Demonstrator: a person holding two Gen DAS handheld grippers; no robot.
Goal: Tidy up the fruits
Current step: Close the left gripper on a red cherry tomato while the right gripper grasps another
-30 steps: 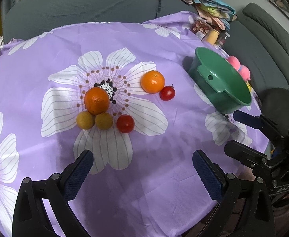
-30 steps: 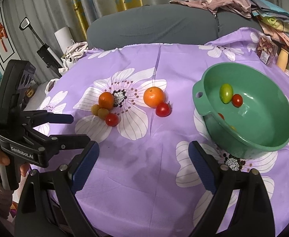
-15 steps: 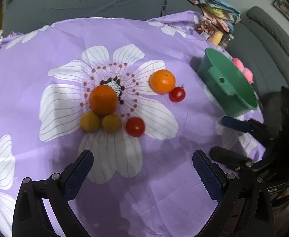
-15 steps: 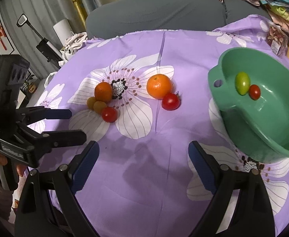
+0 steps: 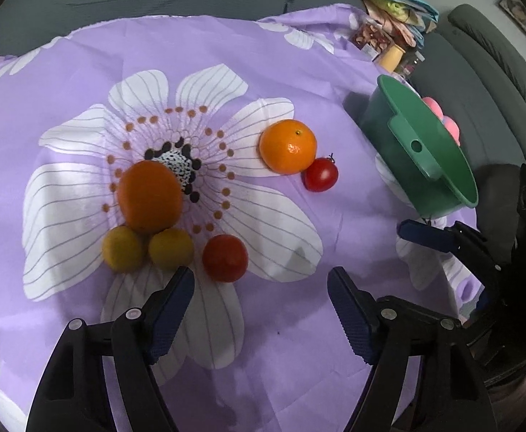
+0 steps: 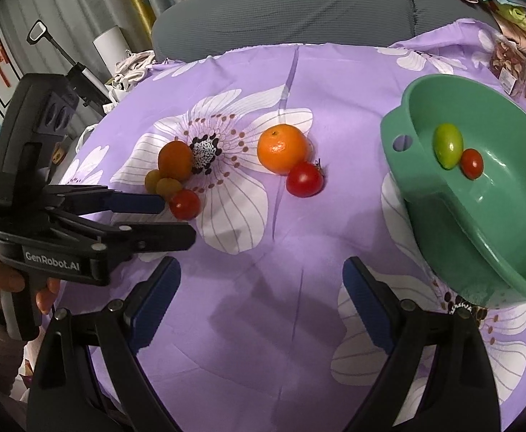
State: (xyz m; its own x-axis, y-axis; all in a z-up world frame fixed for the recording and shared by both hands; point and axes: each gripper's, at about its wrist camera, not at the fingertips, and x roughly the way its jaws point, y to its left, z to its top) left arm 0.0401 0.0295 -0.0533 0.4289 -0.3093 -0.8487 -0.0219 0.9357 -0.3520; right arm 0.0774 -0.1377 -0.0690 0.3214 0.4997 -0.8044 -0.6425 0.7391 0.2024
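The left tool [image 5: 261, 288] is hovering with its jaws wide apart in the lower middle of its own view, just short of a small red tomato [image 5: 225, 258] that is sitting at the near edge of the fruit cluster on the purple flowered cloth [image 5: 299, 360] covering the tabletop. That tomato looks like the piece being lined up. To take it cleanly, the jaws should be centring on it so that neither finger is nudging the two yellow fruits [image 5: 148, 248] just to its left, which are touching the dark orange [image 5: 149, 196] behind them. A gentle squeeze suits such soft, round skin.

The right tool [image 6: 261, 288] is waiting, also wide and holding nothing, at the bottom of its view. The green bowl [image 6: 443, 223] at the right is already holding a green fruit [image 6: 447, 145] and a cherry tomato [image 6: 472, 163]. A brighter orange [image 6: 282, 148] and another tomato [image 6: 304, 179] are lying together mid-frame.
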